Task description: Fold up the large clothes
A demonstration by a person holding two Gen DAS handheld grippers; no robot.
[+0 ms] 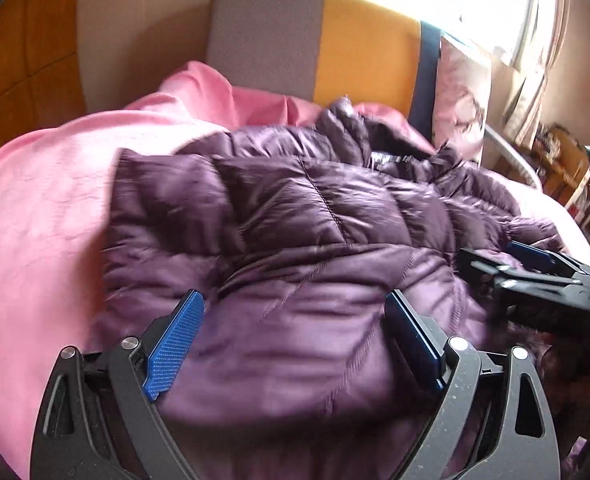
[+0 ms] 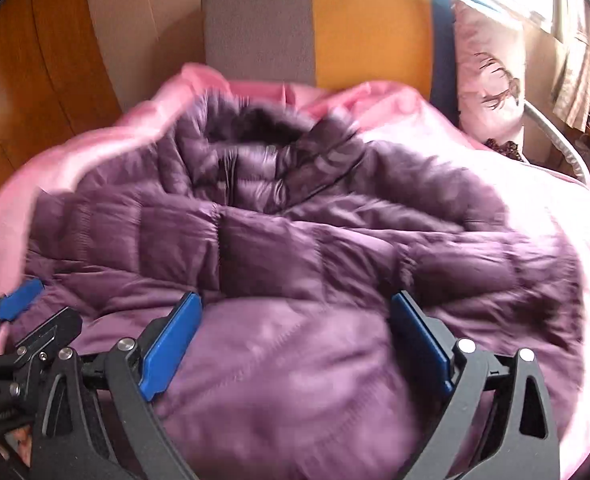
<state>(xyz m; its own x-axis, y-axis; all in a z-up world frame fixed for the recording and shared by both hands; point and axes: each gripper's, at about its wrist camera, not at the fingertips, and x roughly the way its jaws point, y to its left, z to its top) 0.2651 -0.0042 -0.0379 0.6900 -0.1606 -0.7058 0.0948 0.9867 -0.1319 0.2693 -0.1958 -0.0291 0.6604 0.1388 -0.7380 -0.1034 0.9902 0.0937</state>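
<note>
A purple quilted puffer jacket (image 1: 295,232) lies spread on a pink bedsheet (image 1: 39,216); it also fills the right wrist view (image 2: 295,240), collar toward the headboard. My left gripper (image 1: 295,316) is open, its blue pads wide apart over the jacket's near hem, holding nothing. My right gripper (image 2: 297,316) is open too, over the near hem further right. The right gripper shows at the right edge of the left wrist view (image 1: 531,264), and the left gripper shows at the left edge of the right wrist view (image 2: 19,304).
A grey, yellow and navy headboard (image 1: 335,52) stands behind the bed. A patterned pillow (image 2: 491,88) leans at its right. A wooden wardrobe (image 2: 35,72) is on the left. A bright window and curtains (image 1: 527,32) and cluttered shelves (image 1: 563,164) are on the right.
</note>
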